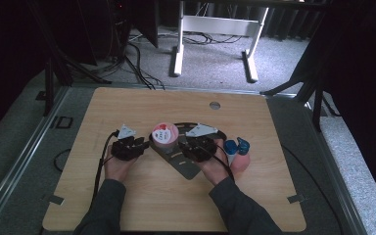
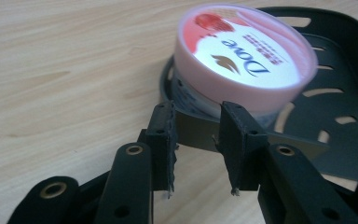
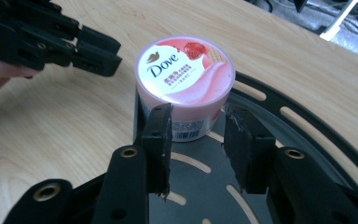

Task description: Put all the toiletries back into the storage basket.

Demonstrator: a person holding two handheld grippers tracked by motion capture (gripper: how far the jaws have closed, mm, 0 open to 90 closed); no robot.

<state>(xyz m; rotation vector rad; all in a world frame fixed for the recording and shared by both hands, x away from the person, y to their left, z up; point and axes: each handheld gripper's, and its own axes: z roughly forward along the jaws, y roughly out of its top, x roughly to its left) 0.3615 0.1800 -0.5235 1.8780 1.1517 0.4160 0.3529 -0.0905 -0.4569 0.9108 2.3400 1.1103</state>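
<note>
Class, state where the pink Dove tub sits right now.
In the high view the pink Dove tub stands mid-table on the dark slotted plate, between the left gripper and right gripper.

Just to the right of your right claw (image 1: 182, 142) you see two small blue tops (image 1: 237, 145) side by side, with a soft pink thing (image 1: 241, 162) touching them on the near side. Under both claws you have the light wooden table (image 1: 176, 205). Farther out from your right claw, near the table's far edge, there is a small round hole (image 1: 215, 105). Well beyond that, on the grey floor (image 1: 215, 63), a white frame (image 1: 215, 24) stands. Far past your left claw (image 1: 144, 143), black cables (image 1: 138, 66) lie on that floor.
</note>
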